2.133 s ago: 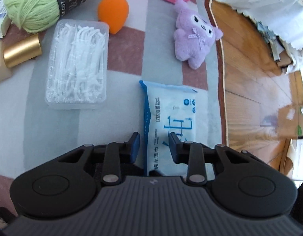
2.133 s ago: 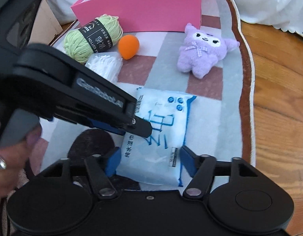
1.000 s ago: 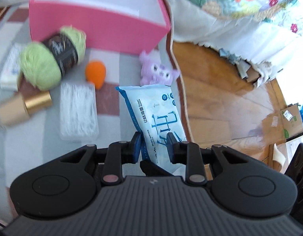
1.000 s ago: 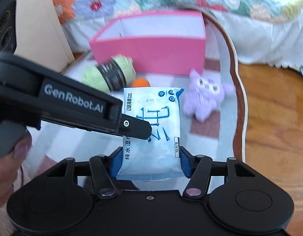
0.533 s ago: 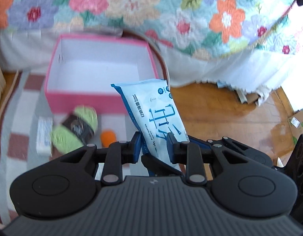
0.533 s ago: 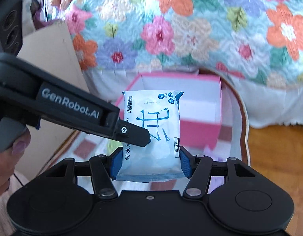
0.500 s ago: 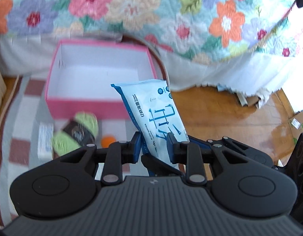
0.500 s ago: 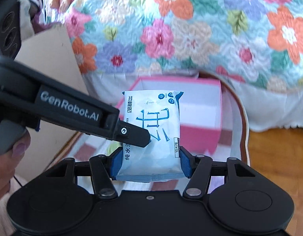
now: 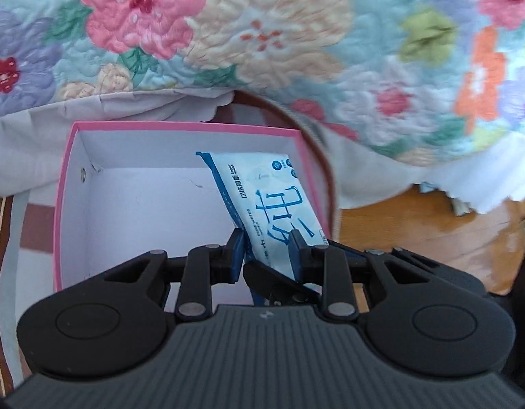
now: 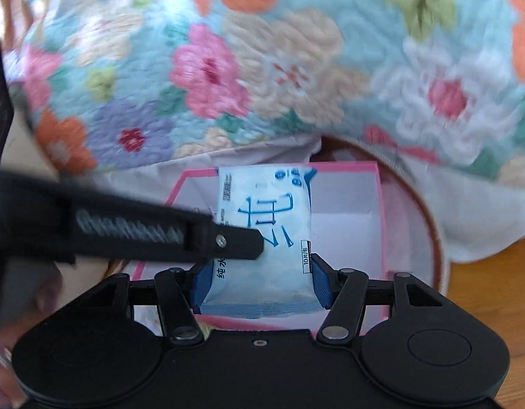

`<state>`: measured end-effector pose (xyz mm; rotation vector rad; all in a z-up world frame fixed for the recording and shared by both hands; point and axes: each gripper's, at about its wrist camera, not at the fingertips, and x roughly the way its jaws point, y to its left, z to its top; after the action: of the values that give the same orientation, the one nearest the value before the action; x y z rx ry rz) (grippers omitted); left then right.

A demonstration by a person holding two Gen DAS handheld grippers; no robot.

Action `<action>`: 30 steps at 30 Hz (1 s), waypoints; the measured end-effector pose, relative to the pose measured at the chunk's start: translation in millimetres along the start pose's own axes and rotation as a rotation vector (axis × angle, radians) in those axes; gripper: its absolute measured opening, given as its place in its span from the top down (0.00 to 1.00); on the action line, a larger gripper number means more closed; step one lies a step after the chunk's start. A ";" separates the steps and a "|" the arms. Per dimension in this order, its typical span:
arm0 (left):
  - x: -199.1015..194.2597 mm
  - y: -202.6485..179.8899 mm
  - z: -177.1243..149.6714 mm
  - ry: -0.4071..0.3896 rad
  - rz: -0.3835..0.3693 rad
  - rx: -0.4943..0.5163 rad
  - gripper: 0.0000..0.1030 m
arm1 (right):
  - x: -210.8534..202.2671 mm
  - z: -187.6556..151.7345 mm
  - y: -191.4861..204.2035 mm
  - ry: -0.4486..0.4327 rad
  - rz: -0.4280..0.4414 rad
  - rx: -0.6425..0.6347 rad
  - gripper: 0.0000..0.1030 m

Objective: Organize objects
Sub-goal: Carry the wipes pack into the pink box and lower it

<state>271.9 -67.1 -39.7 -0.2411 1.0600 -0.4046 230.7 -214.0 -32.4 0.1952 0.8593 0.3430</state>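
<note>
both grippers clamp one pack of wipes point(image 9: 262, 201) – the left gripper point(image 9: 266, 250) pinching its edge, the right gripper point(image 10: 260, 288) squeezing its sides – over an open pink box point(image 9: 66, 184). box sits on a checked rug point(image 9: 30, 225), wood floor point(image 9: 416, 238) beside, flowered quilt point(image 9: 262, 34) behind.

Floral quilt point(image 9: 262, 34) with white skirt, wood floor point(image 9: 416, 231) beneath

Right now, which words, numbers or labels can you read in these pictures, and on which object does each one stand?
"PURE WATER WIPES": small print on the wet wipes pack.
"纯水": large blue characters on the pack.
"10片/包": side tag on the pack.
White lettering on the left gripper: too blurred to read.
Pink box: no text.
</note>
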 end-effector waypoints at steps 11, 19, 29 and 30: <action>96.7 48.4 23.0 0.089 -0.060 -0.114 0.75 | 89.4 9.4 -22.6 0.080 -0.100 0.029 0.38; 125.6 71.1 16.2 0.087 -0.113 -0.181 0.75 | 119.1 6.6 -17.0 0.121 -0.158 -0.065 0.38; 150.0 64.2 4.8 0.154 -0.087 -0.164 0.75 | 141.3 -0.7 -8.6 0.259 -0.209 -0.331 0.35; 151.9 63.1 3.4 0.160 -0.076 -0.165 0.75 | 138.6 -1.3 -9.1 0.260 -0.203 -0.334 0.35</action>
<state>352.5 -76.1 -182.9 -0.4022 1.2463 -0.4103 315.3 -170.8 -133.8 -0.2508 1.0531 0.3201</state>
